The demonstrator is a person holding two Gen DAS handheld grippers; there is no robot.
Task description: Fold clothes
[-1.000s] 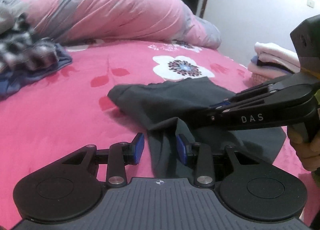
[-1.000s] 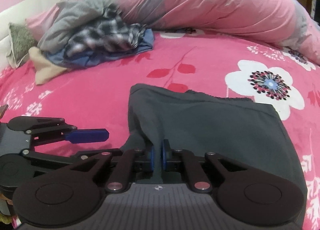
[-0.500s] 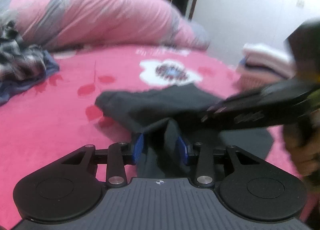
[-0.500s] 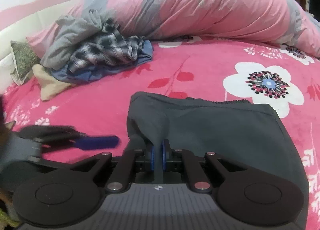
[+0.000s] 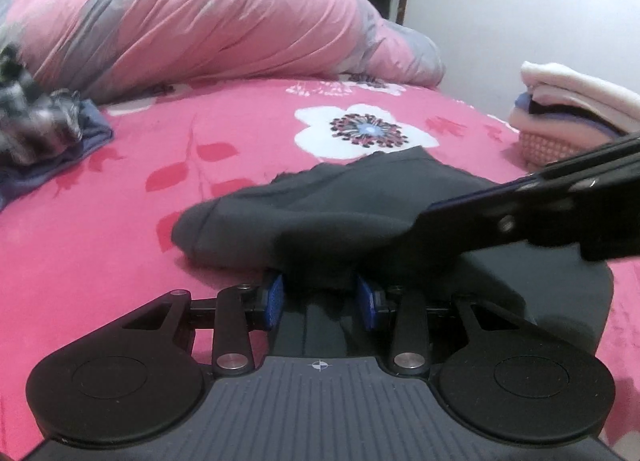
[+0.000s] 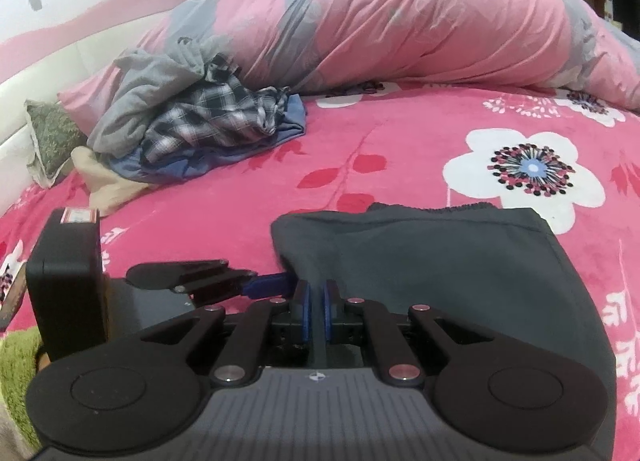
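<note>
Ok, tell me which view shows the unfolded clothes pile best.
The right wrist view: the pile sits whole and sharp, grey, plaid and blue pieces heaped on the bedspread. The left wrist view catches only its blurred edge, cut off at the left border.

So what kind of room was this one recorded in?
Most likely a home bedroom. The work surface is a bed with a pink floral bedspread, a rolled pink and grey duvet lies along the back, and a heap of unfolded clothes sits beside it.
</note>
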